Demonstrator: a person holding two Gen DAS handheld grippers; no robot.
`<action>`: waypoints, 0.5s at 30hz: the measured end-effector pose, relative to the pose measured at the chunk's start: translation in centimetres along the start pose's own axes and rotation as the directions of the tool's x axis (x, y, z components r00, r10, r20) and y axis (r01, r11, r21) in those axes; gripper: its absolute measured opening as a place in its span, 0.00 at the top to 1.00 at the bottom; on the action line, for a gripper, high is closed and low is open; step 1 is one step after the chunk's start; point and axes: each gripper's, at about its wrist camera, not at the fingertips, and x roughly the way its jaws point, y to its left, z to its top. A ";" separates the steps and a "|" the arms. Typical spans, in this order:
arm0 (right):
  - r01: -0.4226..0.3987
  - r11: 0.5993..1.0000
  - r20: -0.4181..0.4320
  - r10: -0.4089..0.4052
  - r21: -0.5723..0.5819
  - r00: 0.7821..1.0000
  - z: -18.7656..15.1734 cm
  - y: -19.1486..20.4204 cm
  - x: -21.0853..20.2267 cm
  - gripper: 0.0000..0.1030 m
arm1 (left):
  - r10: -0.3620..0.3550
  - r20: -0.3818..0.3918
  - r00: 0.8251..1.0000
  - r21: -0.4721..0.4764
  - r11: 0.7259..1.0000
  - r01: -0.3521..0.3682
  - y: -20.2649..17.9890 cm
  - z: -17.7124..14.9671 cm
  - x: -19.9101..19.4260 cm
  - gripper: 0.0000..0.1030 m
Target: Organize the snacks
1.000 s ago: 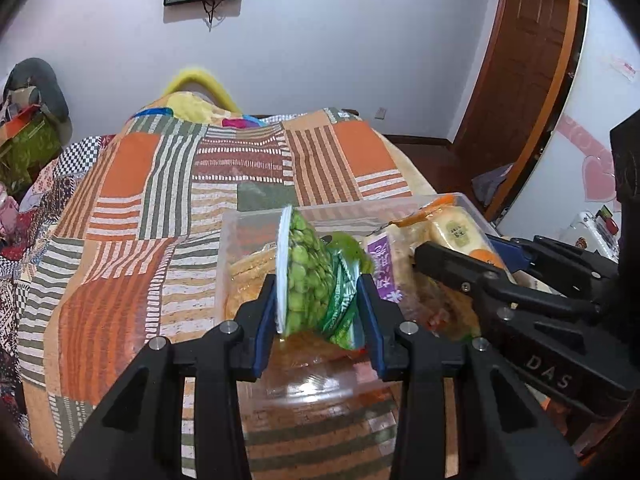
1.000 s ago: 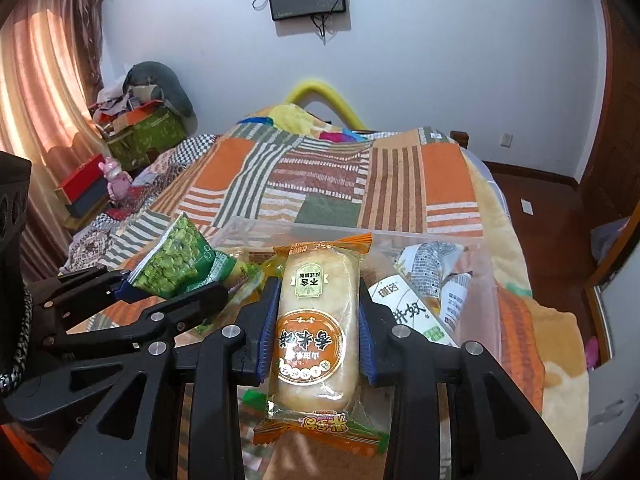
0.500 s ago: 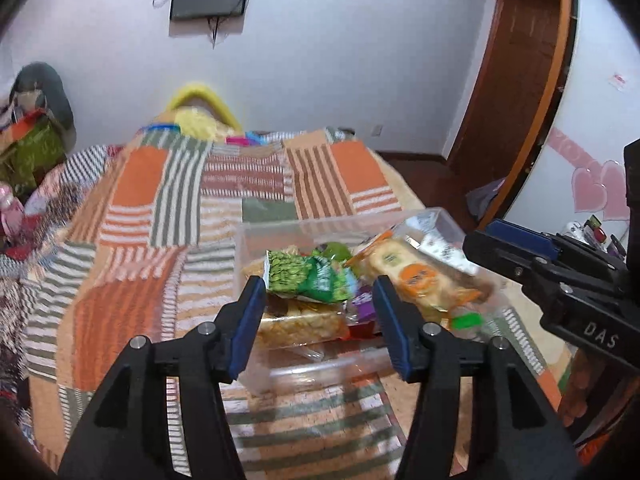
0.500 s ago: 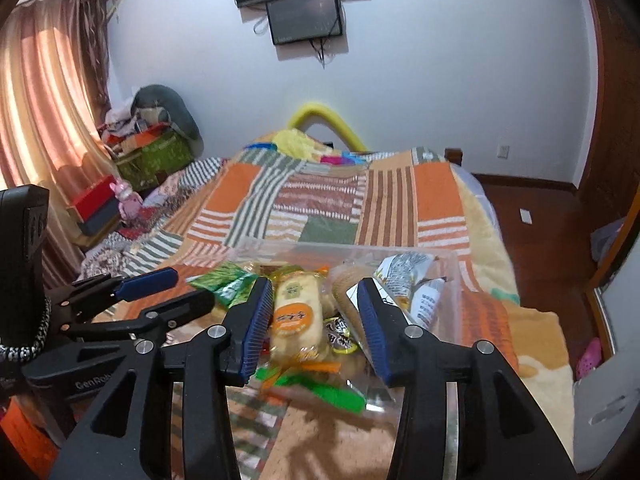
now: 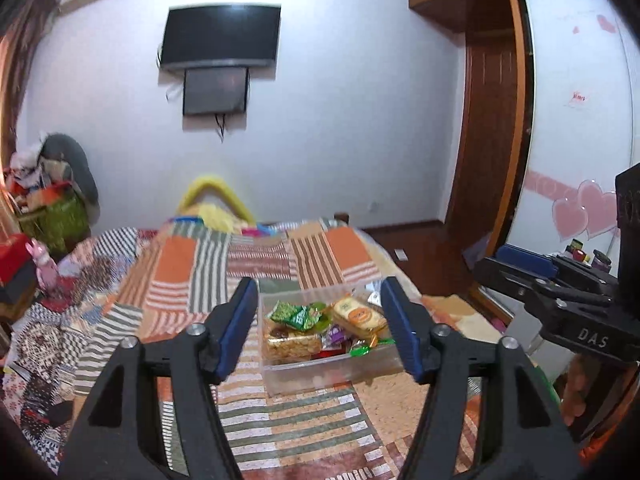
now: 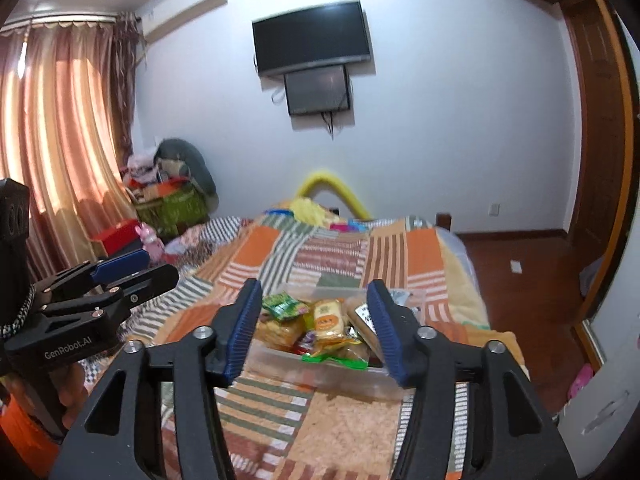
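A clear plastic box (image 5: 320, 374) (image 6: 320, 368) sits on the patchwork bedspread with several snack packets in it. A green pea packet (image 5: 298, 314) (image 6: 282, 304) lies on top at the left, a yellow-orange cake packet (image 5: 358, 314) (image 6: 329, 318) beside it. My left gripper (image 5: 318, 322) hovers above and short of the box, its jaws opening, nothing between the pads. My right gripper (image 6: 314, 320) also hangs back from the box, jaws opening and empty. Each gripper shows in the other's view at the side, the right gripper (image 5: 552, 284), the left gripper (image 6: 116, 276).
The striped orange and green bedspread (image 5: 192, 276) covers the bed. A yellow pillow (image 5: 214, 208) lies at the far end. Clutter and a green basket (image 6: 172, 204) stand at the left by the curtain (image 6: 52, 144). A television (image 6: 314, 42) hangs on the wall. A wooden door (image 5: 490, 140) is at the right.
Both grippers let go of their packets, the green peas and the yellow cake, which now lie in the box. Both pulled back and up, jaws widening.
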 end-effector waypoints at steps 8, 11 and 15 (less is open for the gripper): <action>0.025 1.000 0.085 -0.025 -0.005 0.996 -0.2 1.5 -3.2 0.18 | 0.032 0.093 0.995 0.004 0.999 -0.032 -1.5 -0.2 -5.1 0.07; 0.045 0.999 0.098 -0.043 -0.019 0.994 -0.3 2.1 -3.6 0.13 | 0.034 0.101 0.994 0.011 0.999 -0.036 -2.0 -0.3 -6.0 0.02; 0.061 0.998 0.116 -0.059 -0.016 0.991 -0.5 2.4 -3.9 0.00 | 0.026 0.107 0.994 0.004 1.000 -0.027 -2.1 -0.4 -6.6 0.00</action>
